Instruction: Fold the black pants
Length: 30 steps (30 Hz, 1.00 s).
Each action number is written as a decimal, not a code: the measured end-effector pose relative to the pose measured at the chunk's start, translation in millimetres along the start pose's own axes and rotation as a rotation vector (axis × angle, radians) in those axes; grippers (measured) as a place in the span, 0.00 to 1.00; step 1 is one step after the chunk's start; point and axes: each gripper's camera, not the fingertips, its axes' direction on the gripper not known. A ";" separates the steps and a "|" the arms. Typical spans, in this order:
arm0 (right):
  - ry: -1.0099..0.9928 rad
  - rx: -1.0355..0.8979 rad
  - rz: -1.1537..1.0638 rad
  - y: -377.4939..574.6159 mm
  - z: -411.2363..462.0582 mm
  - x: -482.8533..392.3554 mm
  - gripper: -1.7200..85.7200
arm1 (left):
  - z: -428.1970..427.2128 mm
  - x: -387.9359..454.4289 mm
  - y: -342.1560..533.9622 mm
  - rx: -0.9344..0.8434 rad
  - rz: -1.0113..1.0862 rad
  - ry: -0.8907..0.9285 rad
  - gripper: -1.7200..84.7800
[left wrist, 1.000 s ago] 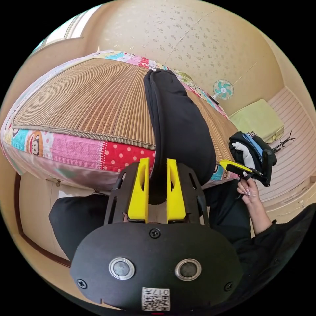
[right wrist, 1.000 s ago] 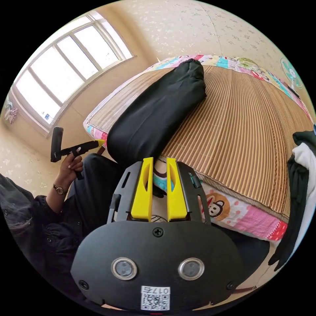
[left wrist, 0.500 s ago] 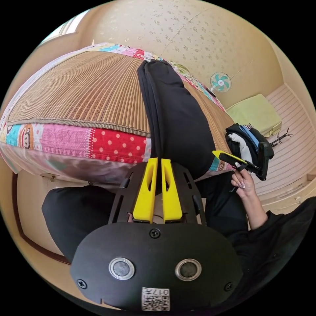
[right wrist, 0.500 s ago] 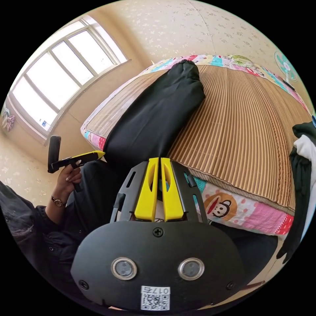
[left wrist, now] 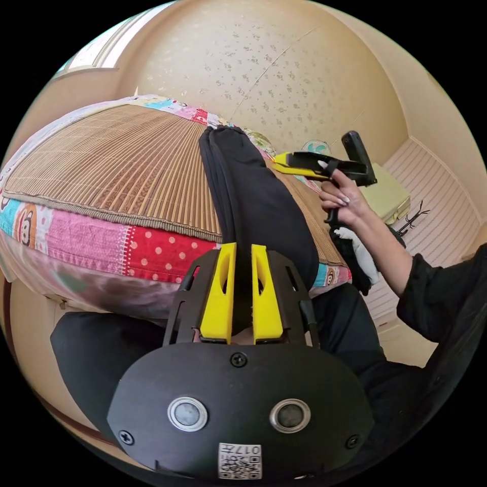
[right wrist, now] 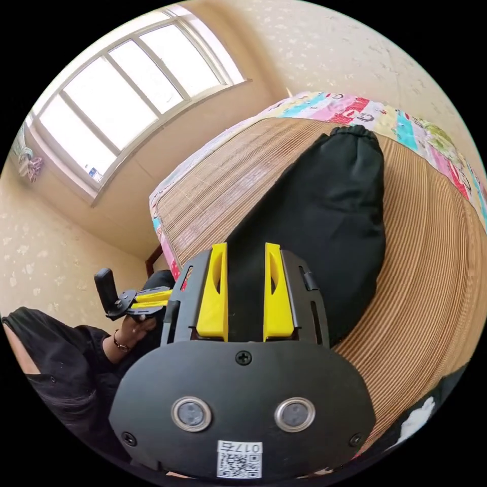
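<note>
black pants (left wrist: 258, 203) lie lengthwise on the bed (left wrist: 127, 162), one end hanging over its near edge. left gripper (left wrist: 242, 297) jaws clamp that end. right gripper (right wrist: 246, 291) jaws apart above the fabric. risk: a one-sided pull skews the fold.

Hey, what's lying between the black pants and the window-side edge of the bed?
Just bare bamboo mat, seen in the right gripper view, from the black pants to that edge.

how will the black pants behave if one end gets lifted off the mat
Likely floppy: the black pants lie soft and rounded along the mat, one end drooping over the bed edge. Probably light, thin cloth. The ribbed mat may grip them a little, so they should drag rather than slide.
</note>
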 end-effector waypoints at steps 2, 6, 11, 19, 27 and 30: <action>-0.008 -0.030 0.047 -48.3 22.9 20.1 0.16 | -0.4 -7.2 -1.9 -0.009 -0.011 0.027 0.08; 0.092 0.013 0.299 -127.7 60.7 81.8 0.16 | 1.5 -16.6 -7.5 -0.036 0.015 0.065 0.08; 0.139 0.057 0.461 -138.7 88.7 120.8 0.10 | 5.6 -18.5 -16.3 -0.073 0.055 0.003 0.06; 0.063 0.252 0.284 -121.7 69.0 100.5 0.06 | 2.4 -49.6 -23.1 -0.103 -0.001 0.163 0.02; -0.121 -0.008 0.056 -109.2 60.3 107.2 0.10 | -4.6 -53.3 -26.0 -0.066 -0.008 0.106 0.05; -0.150 0.047 -0.056 -43.8 14.2 74.8 0.12 | -12.3 -61.1 -24.7 -0.001 -0.045 0.087 0.11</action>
